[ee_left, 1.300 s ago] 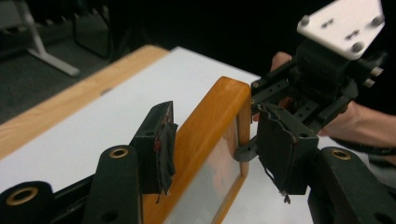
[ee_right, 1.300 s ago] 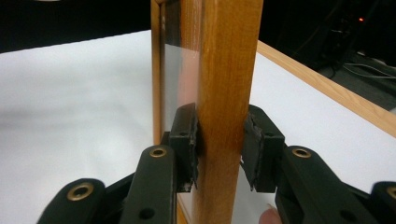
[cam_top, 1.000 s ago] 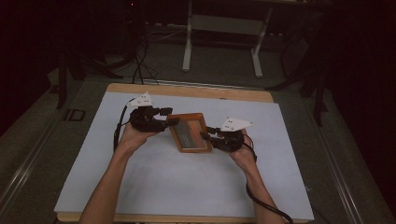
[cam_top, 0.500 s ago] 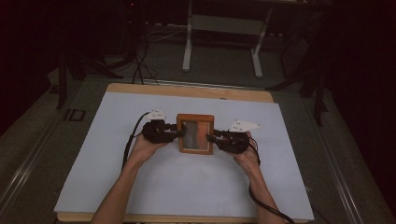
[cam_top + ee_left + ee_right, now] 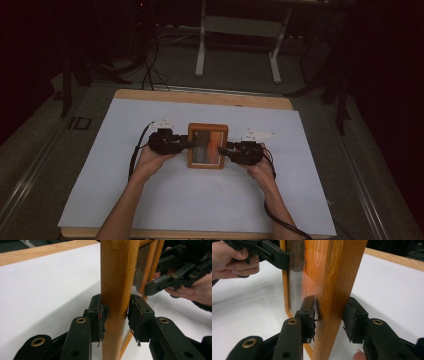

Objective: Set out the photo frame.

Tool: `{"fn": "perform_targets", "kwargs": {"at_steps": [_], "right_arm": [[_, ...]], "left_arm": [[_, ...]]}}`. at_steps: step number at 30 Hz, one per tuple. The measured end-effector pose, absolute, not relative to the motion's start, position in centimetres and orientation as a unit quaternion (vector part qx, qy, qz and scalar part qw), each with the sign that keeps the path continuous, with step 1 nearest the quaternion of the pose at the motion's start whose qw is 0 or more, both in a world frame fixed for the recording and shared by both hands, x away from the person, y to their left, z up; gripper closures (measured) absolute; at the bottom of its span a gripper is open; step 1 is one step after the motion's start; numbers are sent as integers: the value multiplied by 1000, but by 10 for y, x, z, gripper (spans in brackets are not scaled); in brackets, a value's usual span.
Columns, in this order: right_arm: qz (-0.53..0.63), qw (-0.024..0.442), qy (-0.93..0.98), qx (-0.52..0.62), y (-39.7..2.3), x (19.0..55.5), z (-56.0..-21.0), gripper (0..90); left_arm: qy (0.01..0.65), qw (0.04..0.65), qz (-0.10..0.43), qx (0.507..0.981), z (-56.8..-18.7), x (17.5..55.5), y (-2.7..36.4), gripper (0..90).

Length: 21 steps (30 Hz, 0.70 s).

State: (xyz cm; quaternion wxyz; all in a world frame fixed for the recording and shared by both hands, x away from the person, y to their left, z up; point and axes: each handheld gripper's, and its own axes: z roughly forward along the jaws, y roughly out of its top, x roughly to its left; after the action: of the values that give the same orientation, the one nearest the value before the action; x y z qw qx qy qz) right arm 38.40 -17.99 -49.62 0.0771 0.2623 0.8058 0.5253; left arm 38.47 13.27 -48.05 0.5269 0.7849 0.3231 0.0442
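Item: one wooden picture frame (image 5: pixel 207 146), lying near the middle of one white sheet (image 5: pixel 125 200) that covers one wood-edged table (image 5: pixel 200 96).

Left gripper (image 5: pixel 184 144): one; its jaws have just been closing and now clamp the frame's left side rail, both pads pressed on the wood in the left gripper view (image 5: pixel 116 315).

Right gripper (image 5: pixel 224 148): one; its jaws have just eased slightly wider, yet both pads sit against the frame's right side rail in the right gripper view (image 5: pixel 331 317), grasping it.

Hands: two, one behind each gripper.

Open room: bare sheet to left, right and near side of the frame; table edges well apart from it.
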Motion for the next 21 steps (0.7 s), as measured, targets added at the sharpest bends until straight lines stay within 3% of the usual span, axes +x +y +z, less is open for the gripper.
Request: {"fn": "perform_targets", "kwargs": {"at_steps": [9,12,21], "right_arm": [[507,78,810,282,-178,391,-499,624],[504,78,813,281,-179,390,-500,619],[518,82,802,286,-186,390,-497,409]], "left_arm": [[345,505,57,789,-485,390,130,647],[346,509,55,786,-487,390,132,604],[340,533,49,774,-486,385,137,475]]}}
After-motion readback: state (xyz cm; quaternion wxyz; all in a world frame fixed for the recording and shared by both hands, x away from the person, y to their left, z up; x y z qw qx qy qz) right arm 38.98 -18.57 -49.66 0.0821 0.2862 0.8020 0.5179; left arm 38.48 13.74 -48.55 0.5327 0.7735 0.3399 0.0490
